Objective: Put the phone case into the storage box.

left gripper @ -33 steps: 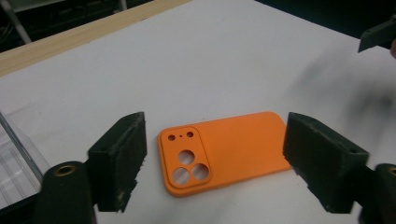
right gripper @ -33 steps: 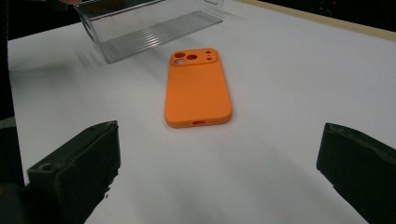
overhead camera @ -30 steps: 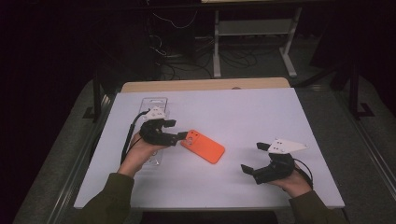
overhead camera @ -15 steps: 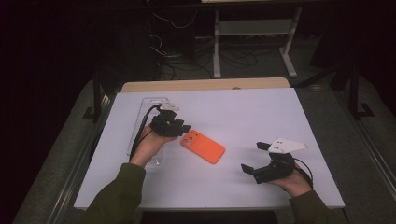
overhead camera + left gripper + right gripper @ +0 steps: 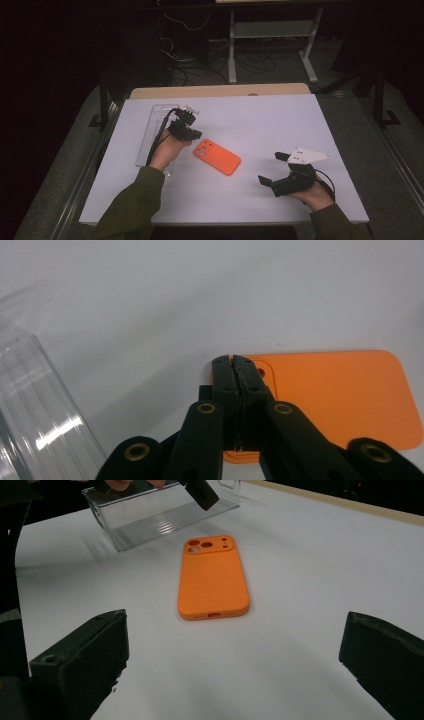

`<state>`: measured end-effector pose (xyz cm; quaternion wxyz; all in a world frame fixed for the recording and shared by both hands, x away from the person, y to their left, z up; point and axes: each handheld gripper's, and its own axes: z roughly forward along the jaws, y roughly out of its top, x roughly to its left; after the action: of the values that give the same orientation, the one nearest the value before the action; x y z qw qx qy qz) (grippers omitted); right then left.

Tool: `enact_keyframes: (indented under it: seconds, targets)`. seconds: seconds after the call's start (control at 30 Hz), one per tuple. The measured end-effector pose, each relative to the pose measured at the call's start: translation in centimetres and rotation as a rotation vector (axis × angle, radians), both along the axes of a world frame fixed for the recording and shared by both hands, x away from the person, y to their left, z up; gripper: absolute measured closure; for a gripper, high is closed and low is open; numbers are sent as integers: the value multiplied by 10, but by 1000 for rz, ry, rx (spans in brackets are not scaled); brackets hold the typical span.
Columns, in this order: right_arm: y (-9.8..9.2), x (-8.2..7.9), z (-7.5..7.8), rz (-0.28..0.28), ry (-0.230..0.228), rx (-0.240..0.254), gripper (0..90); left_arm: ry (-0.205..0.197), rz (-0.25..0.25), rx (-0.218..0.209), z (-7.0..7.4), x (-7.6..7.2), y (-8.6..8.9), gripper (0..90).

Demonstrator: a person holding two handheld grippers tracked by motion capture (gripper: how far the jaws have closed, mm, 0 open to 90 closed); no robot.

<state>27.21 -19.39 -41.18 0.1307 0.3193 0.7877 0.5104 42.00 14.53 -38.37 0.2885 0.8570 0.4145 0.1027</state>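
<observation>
Item one, left of centre in the high view: a clear plastic case [image 5: 152, 135], long and narrow, lying flat on the white table [image 5: 260, 120] with its long side running toward the far edge; in the left gripper view it takes the lower left corner [image 5: 35, 415], and in the right gripper view it lies across the upper left [image 5: 150, 515]. Item two, just right of the case in the high view: the left gripper [image 5: 192, 134], held in the person's left hand [image 5: 167, 150], black, with a cable looping off its back. Its jaws have just been closing and now stand pressed together with nothing between them, as the left gripper view shows [image 5: 233, 371]; the tips sit over the camera-cutout corner of the next item. Item three, centre of the high view: an orange phone case [image 5: 217, 156], flat on the table, lying diagonally from upper left to lower right, camera-cutout end nearest the left gripper; it fills the right half of the left gripper view [image 5: 340, 395] and the middle of the right gripper view [image 5: 214, 577]. Item four, lower right of the high view: the right gripper [image 5: 272, 167], black with a grey three-cornered plate on top, held in the right hand [image 5: 315, 195], well apart from the phone case, jaws spread wide and empty.
</observation>
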Motion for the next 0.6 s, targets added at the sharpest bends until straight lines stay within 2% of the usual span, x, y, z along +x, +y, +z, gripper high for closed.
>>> enact_keyframes:
  seconds: [0.03,0.2,0.23,0.27,0.37,0.43,0.6]
  targets:
    - [0,0,0,0,0,0,0,0,0,0,0,0,0,893]
    - [0,0,0,0,0,0,0,35,14,60,-4,7,-6,894]
    - [0,0,0,0,1,1,0,52,22,80,-7,9,-8,895]
    - [0,0,0,0,1,1,0,52,22,80,-7,9,-8,895]
    - [0,0,0,0,2,1,0,87,33,100,-13,13,-10,895]
    - [0,0,0,1,2,1,0,102,22,125,-15,14,-11,895]
    - [0,0,0,1,-1,2,0,121,41,167,-19,16,-15,895]
